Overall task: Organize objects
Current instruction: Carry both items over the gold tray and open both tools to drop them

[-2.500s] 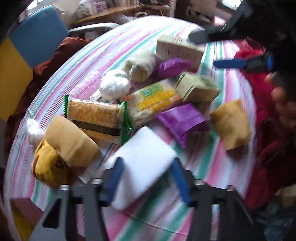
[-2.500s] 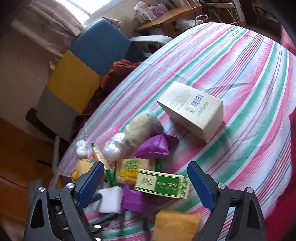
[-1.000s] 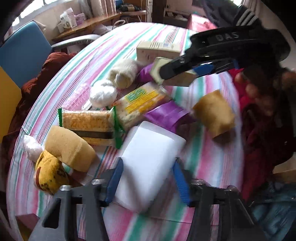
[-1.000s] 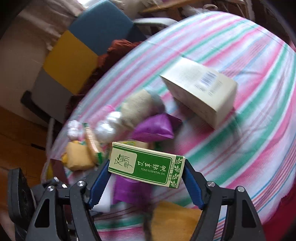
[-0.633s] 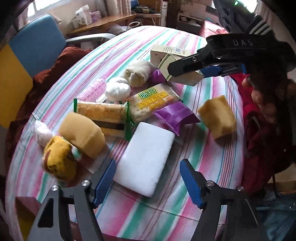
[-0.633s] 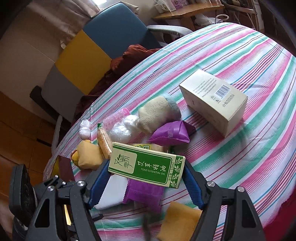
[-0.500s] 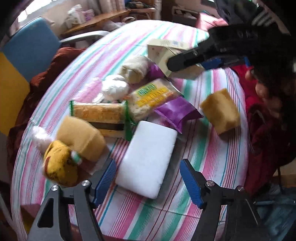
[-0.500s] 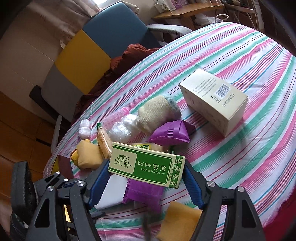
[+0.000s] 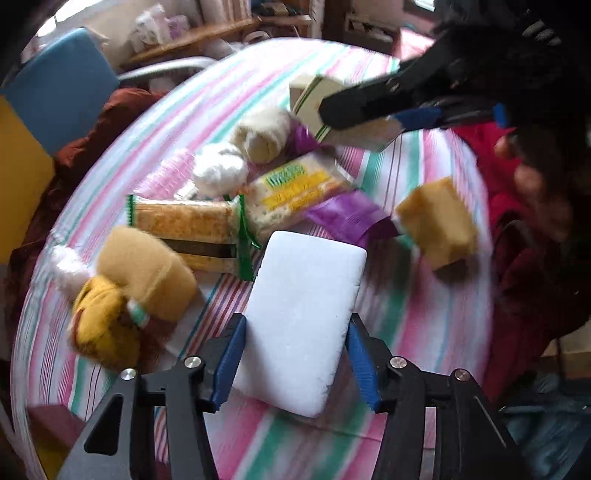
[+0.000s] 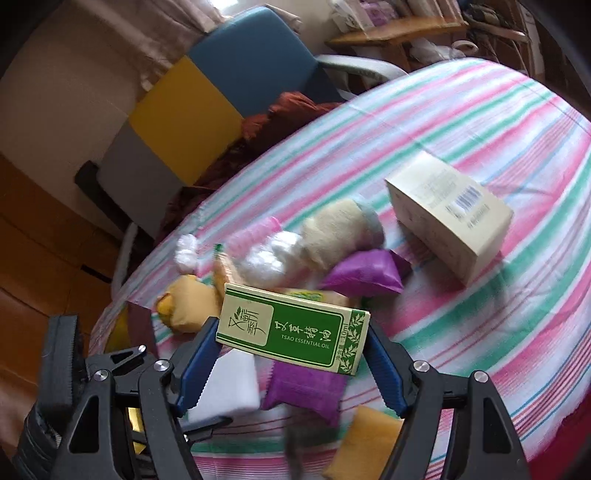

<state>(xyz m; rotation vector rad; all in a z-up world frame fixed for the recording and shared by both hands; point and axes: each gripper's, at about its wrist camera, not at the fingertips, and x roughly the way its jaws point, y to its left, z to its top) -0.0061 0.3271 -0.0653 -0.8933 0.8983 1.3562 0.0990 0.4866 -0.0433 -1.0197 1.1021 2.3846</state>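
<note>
Striped table lies below you, strewn with snacks. Your left gripper pinches the white sponge resting on it; your right gripper clamps the green box, lifted above the pile.

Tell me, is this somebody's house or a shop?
Most likely a home, perhaps a dining or living room. A round table wears a striped cloth, a blue and yellow chair stands beside it, and a cluttered wooden shelf sits behind. Snacks and sponges lie jumbled, not laid out for sale.
</note>
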